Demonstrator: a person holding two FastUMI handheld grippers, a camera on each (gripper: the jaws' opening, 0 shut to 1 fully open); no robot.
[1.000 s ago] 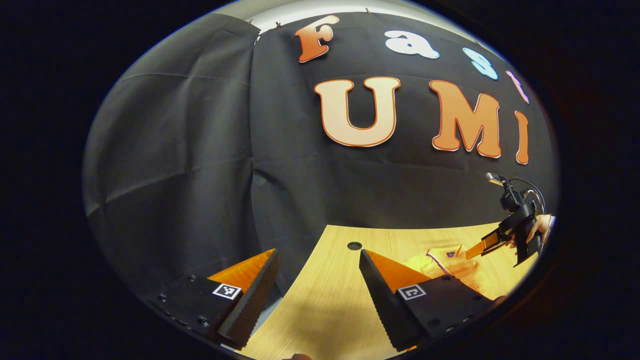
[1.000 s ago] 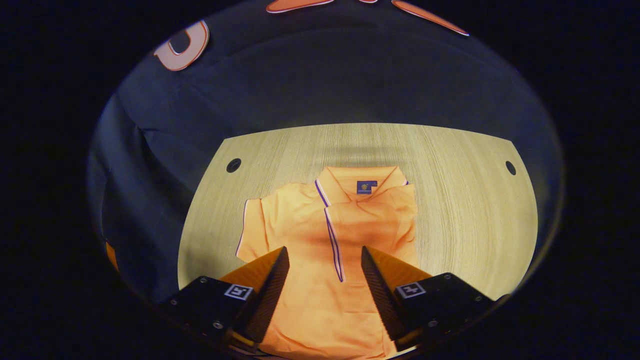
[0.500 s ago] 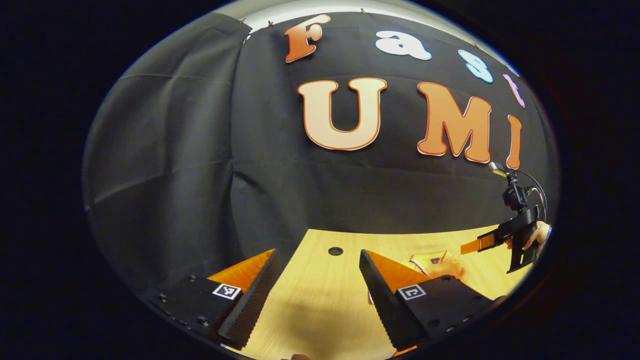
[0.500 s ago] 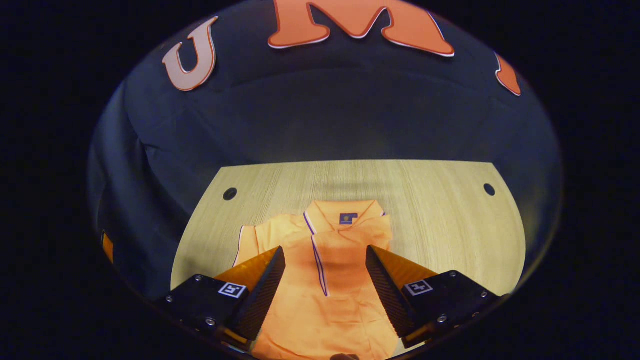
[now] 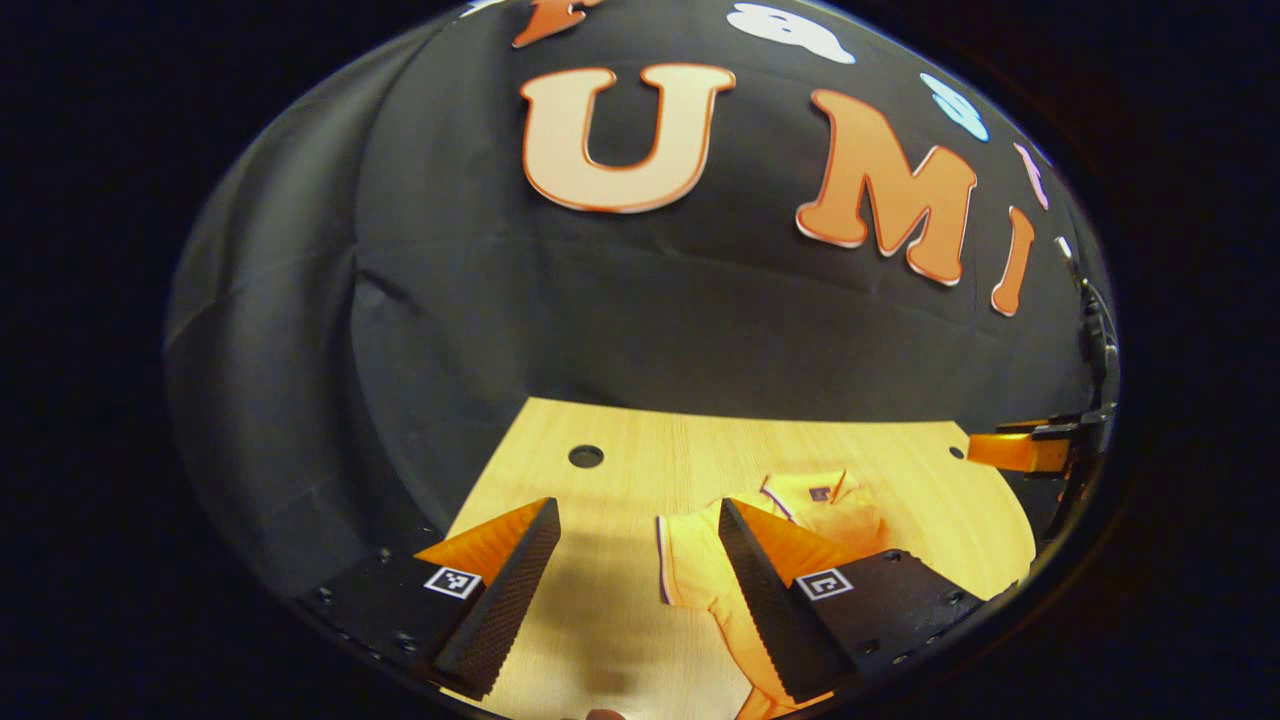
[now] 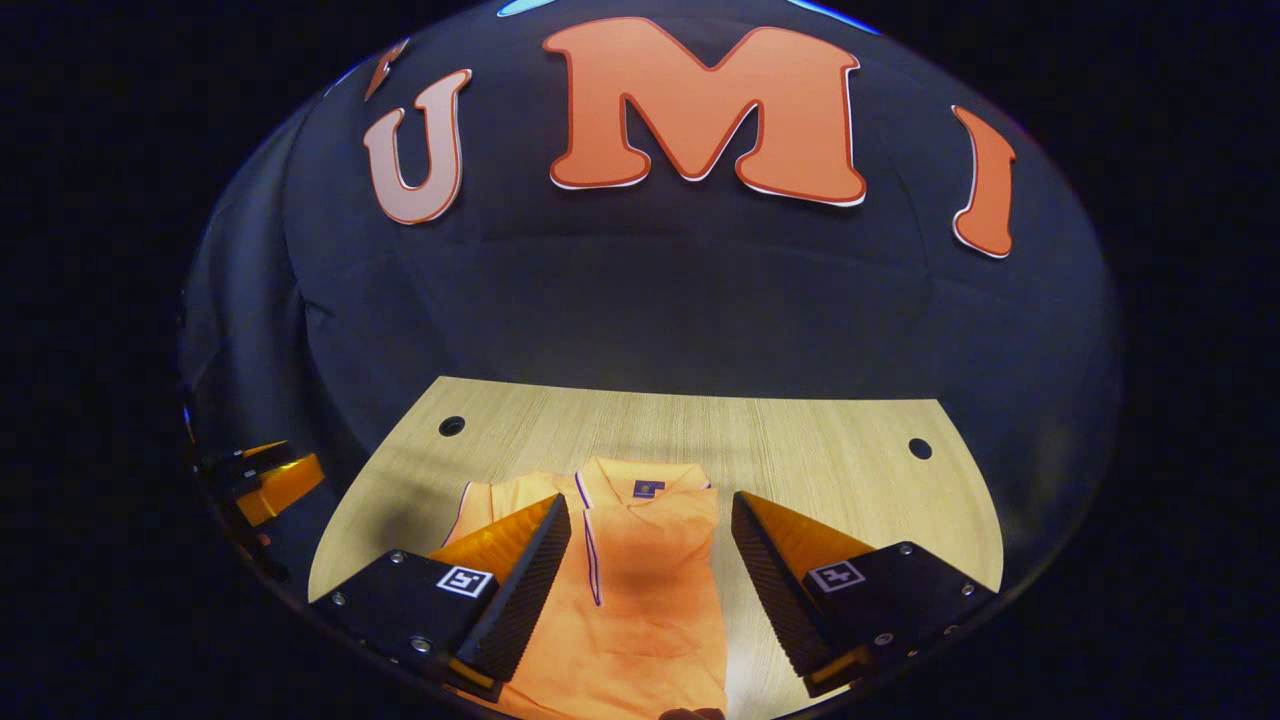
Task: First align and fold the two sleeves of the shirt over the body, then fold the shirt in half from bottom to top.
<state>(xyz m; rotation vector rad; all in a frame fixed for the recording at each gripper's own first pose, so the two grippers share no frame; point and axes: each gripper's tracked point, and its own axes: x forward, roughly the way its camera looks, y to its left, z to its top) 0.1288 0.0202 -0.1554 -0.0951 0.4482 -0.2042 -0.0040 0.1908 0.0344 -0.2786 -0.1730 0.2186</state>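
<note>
An orange polo shirt (image 6: 650, 580) with purple-white trim lies face up on the wooden table (image 6: 830, 450), collar (image 6: 640, 482) toward the wall. Its right side looks folded in along a straight edge, while the left sleeve (image 6: 482, 500) lies spread out. My right gripper (image 6: 650, 500) hovers open above the shirt's chest, holding nothing. My left gripper (image 5: 635, 510) is open and empty above the table, with the shirt's left sleeve (image 5: 690, 565) just beyond its right finger. Each gripper appears in the other's view, the right gripper (image 5: 1010, 452) at the far right and the left gripper (image 6: 275, 485) at the far left.
The table has round holes near its back corners (image 6: 451, 426) (image 6: 919, 448) (image 5: 586, 456). Black cloth closes the booth behind and to the left. Bare wood lies right of the shirt (image 6: 860, 500) and left of it (image 5: 560, 480).
The right gripper has pulled back and up from the shirt, which looks smaller and lower. The left gripper has swung right toward the shirt, bringing the left sleeve between its fingers' line of sight.
</note>
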